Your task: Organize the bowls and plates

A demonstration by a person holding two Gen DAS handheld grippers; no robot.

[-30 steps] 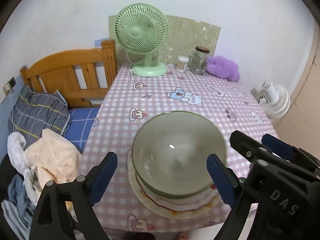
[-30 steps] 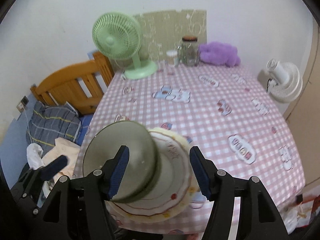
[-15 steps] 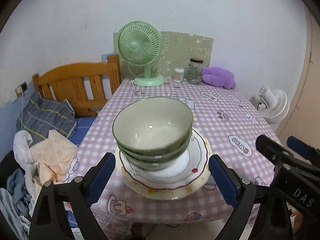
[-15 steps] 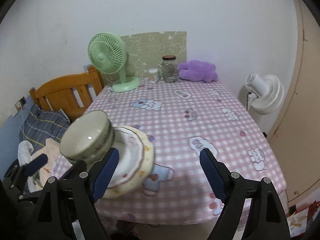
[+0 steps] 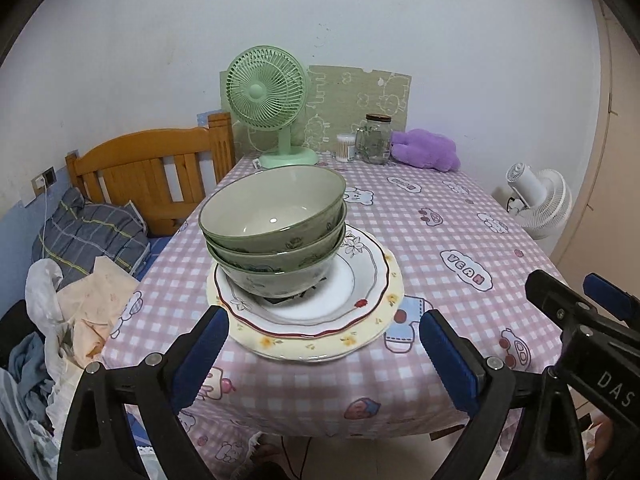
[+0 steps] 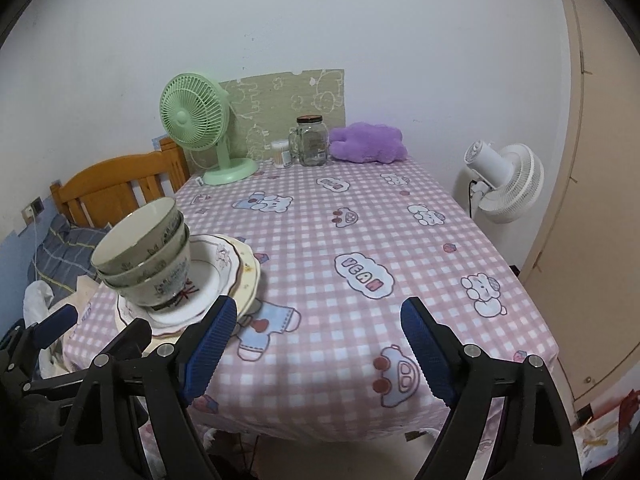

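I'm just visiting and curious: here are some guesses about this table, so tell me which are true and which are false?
1. Three green bowls sit nested in one stack. True.
2. The bowl stack stands directly on the tablecloth. False: it rests on stacked plates near the table's front edge.
3. The left gripper is clamped on a plate. False: its jaws stand apart, holding nothing.
4. A green fan stands at the table's far end. True.
5. The glass jar lies on its side. False: it stands upright beside the purple plush toy.
6. The right gripper holds nothing. True.
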